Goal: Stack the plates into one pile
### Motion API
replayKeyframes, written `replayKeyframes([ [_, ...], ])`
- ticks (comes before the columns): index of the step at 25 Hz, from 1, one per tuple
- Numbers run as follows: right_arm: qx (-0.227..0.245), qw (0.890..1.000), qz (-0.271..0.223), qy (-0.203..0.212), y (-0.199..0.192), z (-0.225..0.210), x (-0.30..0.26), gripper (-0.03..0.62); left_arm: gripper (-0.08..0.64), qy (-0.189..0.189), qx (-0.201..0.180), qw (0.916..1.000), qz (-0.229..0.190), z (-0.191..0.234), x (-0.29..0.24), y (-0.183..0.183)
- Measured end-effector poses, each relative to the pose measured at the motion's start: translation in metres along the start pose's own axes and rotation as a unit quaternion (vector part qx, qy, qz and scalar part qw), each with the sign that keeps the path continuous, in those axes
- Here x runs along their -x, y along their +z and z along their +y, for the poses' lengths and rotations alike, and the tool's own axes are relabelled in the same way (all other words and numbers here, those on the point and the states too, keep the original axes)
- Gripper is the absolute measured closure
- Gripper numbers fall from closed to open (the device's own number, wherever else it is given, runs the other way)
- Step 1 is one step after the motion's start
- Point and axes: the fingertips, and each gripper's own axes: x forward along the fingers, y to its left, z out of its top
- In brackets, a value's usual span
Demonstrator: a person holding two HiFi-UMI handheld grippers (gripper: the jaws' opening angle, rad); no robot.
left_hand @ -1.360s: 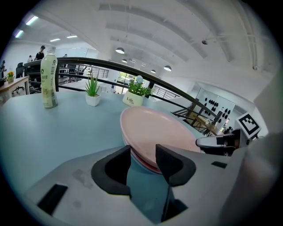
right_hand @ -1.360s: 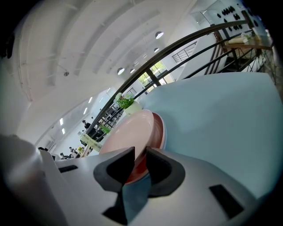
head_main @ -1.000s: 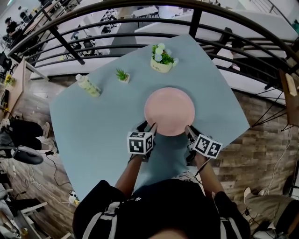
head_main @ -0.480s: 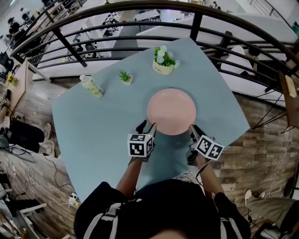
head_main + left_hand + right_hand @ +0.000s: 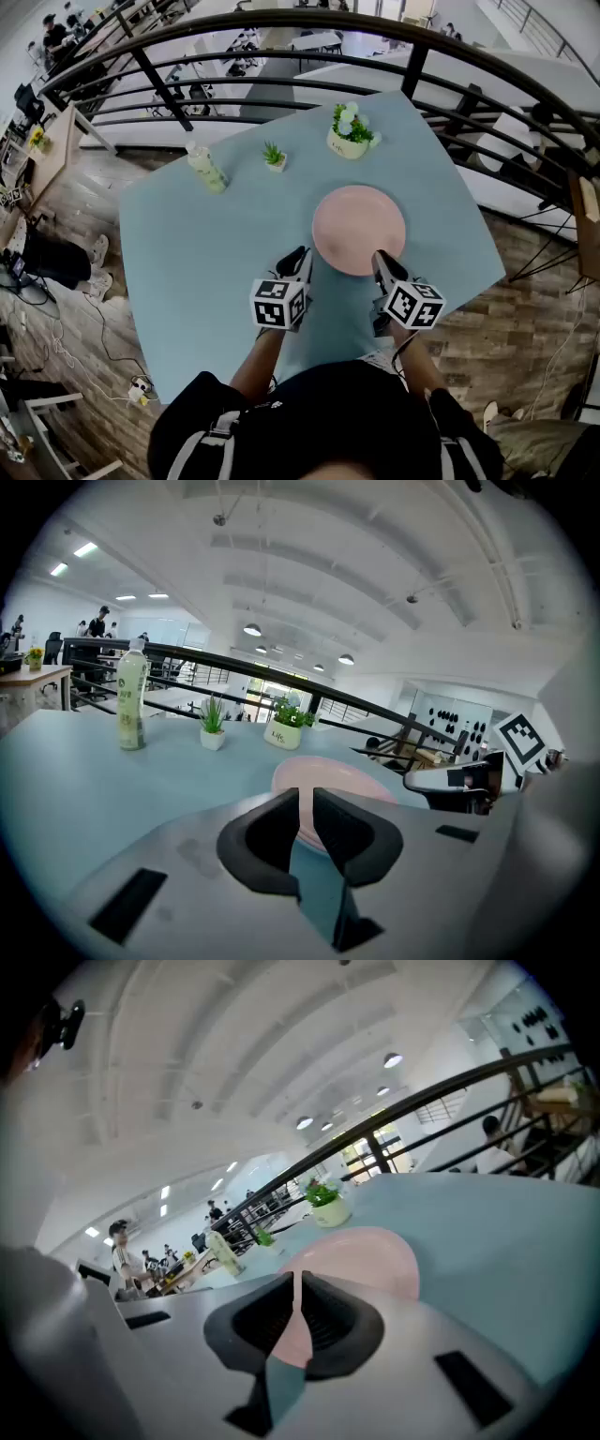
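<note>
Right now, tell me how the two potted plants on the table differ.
The small plant has spiky green leaves only; the big plant carries pale flowers among its leaves. The small plant's pot is a little white one; the big plant's pot is wider and cream, with print on it. Both stand upright on the blue table, beyond the pink plate.

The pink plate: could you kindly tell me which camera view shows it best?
The head view: the pink plate is nearly whole from above, a full circle on the blue table. Both gripper views see it from low down, flattened, its near edge hidden.
</note>
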Motion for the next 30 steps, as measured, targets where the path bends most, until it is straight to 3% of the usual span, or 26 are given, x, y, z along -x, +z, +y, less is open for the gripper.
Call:
replayKeyframes([
  [5,0.086,0.994,0.003,0.07,0.007,0.054,-0.014,0.592,0.526,-0.004,-0.003,0.9995,-0.031,0.003,0.021,0.011],
  [14,0.145,0.973,0.024,0.178,0.0,0.127,-0.031,0.592,0.528,0.039,0.008,0.9965,-0.074,0.026,0.074,0.024],
  [22,0.153,0.957,0.043,0.244,-0.009,0.165,-0.042,0.592,0.528,0.091,0.015,0.9912,-0.095,0.045,0.106,0.025],
  [30,0.149,0.951,0.059,0.265,-0.018,0.179,-0.043,0.592,0.528,0.12,0.018,0.9875,-0.1,0.049,0.125,0.022],
])
